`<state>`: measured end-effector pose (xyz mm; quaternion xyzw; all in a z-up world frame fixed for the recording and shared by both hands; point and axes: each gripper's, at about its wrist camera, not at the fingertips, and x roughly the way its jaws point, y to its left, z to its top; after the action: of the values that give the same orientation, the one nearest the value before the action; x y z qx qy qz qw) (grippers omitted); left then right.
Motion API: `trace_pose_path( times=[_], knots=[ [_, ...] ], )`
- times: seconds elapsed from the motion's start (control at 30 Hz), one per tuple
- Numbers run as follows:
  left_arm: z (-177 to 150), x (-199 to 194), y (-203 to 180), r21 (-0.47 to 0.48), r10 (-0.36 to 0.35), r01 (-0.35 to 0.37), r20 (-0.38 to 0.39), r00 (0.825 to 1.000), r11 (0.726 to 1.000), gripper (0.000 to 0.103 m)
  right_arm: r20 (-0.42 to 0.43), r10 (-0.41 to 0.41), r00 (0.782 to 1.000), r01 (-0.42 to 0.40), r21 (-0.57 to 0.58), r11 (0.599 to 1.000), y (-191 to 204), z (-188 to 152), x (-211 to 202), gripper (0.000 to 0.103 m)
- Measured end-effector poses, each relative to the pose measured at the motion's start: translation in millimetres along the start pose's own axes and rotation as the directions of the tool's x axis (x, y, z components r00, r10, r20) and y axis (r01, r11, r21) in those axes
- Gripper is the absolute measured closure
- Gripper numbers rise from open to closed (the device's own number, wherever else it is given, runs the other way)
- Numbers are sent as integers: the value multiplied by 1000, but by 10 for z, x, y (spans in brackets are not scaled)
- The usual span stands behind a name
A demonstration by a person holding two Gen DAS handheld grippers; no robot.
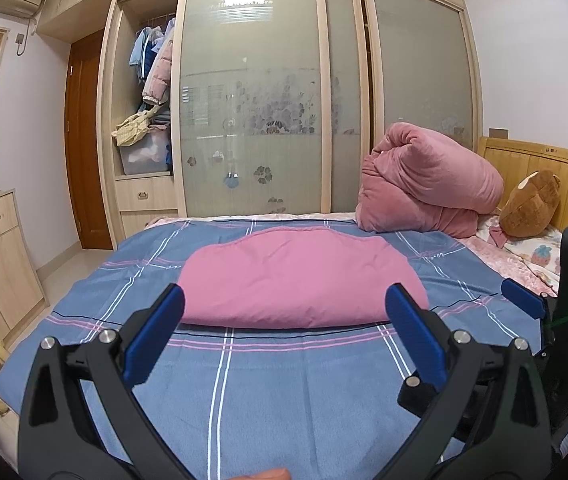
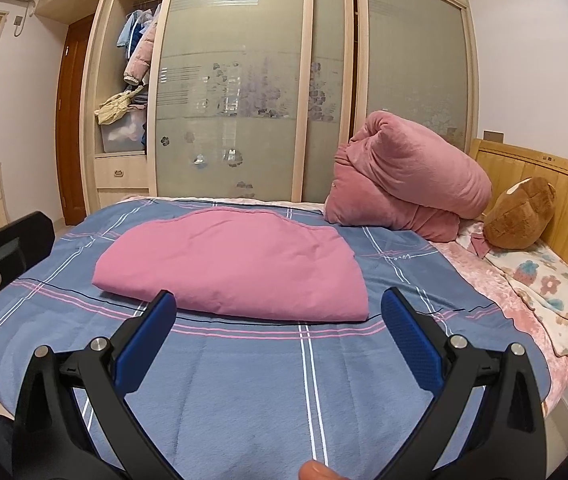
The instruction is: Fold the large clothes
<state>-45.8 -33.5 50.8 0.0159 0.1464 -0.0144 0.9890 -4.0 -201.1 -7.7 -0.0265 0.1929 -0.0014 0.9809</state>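
Nearest my cameras are the blue-padded fingers of both tools, spread wide and holding nothing: the left gripper (image 1: pixel 284 300) and the right gripper (image 2: pixel 277 306) hover above the blue plaid bedsheet (image 1: pixel 292 392), apart from any cloth. Just ahead of both lies the pink garment (image 1: pixel 296 280), already folded into a flat bundle on the bed, its long axis running left to right across my view and its thick folded edge facing me. In the left view it sits centred between the fingers; in the right view (image 2: pixel 231 264) it lies ahead and somewhat left, with its right corner just inside the right finger. I judge the left gripper better lined up with the near edge, the right closer to that corner. Bare sheet surrounds the bundle on the near and left sides, giving room to work. Further right stand a bulky pink quilt (image 2: pixel 408 176), a brown plush toy (image 2: pixel 520 216) and the wooden headboard (image 2: pixel 564 208), well apart.
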Motion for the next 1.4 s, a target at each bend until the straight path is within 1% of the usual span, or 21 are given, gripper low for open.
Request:
trace_pose_path(
  times=[1.03,1.4],
  knots=[
    [0,33,20,-2,4,-4,-12,1000,1000,2,-6,4,1000,-4,2,1000,40,-30,-3,1],
    [-18,54,27,3,0,0,-16,1000,1000,2,-8,8,1000,-8,1,1000,125,-44,-8,1]
  ],
)
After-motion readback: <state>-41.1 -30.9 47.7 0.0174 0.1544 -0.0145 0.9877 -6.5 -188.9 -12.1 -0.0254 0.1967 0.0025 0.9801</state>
